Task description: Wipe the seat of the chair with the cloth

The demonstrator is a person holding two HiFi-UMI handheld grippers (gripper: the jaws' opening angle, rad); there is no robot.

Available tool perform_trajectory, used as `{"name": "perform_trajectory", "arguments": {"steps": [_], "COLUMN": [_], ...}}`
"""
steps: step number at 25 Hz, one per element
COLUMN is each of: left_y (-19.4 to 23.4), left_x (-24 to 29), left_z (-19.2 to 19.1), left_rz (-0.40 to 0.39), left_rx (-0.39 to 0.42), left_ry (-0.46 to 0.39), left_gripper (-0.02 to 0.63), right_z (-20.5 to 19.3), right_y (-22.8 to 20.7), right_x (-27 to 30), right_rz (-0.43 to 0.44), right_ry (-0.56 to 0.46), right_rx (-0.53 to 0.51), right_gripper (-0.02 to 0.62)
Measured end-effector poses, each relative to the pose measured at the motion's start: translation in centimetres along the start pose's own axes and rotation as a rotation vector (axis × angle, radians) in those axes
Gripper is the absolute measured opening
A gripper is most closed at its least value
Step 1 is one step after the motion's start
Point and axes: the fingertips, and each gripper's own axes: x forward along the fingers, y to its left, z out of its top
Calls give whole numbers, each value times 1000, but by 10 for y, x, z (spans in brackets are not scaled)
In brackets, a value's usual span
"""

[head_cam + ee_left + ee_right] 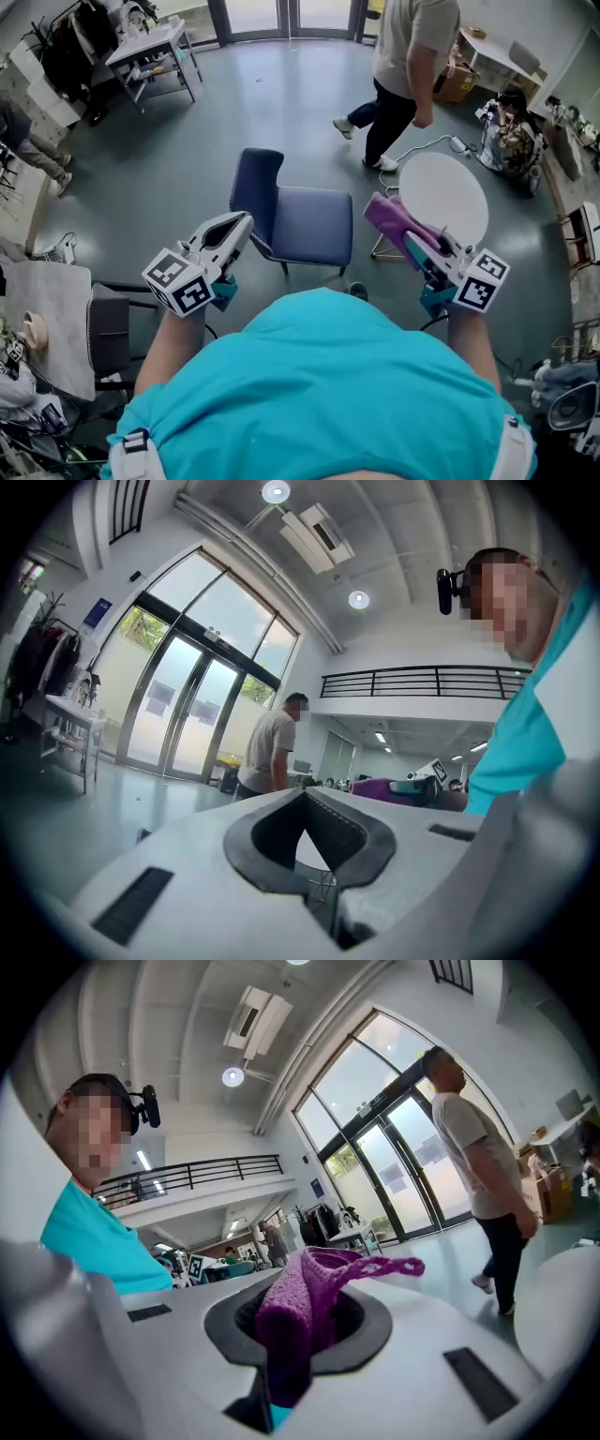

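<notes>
No text, label, brand, number or sign can be read anywhere.

Head camera peers steeply down over the chair (309, 225); both gripper cameras sit close behind their jaws, tilted up at the ceiling (394, 536), sharing the passer-by (267, 752).

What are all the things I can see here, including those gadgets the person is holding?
Chair: one, dark blue, on the floor ahead of the person.
Cloth: one, purple, clamped in the right gripper.
Round table: one, white, right of the chair.
Passer-by: one, grey shirt and dark trousers, beyond the chair.
Desk: one, white, far left.
Black chair: one, lower left.
Left gripper: one, white, jaws together, nothing in them.
Right gripper: one, white and teal, jaws closed on the cloth.
</notes>
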Motion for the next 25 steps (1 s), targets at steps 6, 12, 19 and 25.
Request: {"name": "perform_trajectory", "arguments": {"steps": [6,12,19,25], "left_y": [14,22,47,86], "left_x": [89,154,152,111], "left_z": [4,7,-12,-14], "left_rz": [159,302,432,435], "left_rx": [-32,-140,-171,-183], "left_ry": [-63,-96,-87,-147], "left_gripper": [3,4,5,5], "right_z": [40,82,75,63], "right_y": [-116,-188,-212,-186], "right_x": [13,35,95,154], "right_rz": [167,349,472,481], "right_ry": [24,98,152,202], "right_rx": [22,17,60,65], "right_gripper": [52,52,52,52]}}
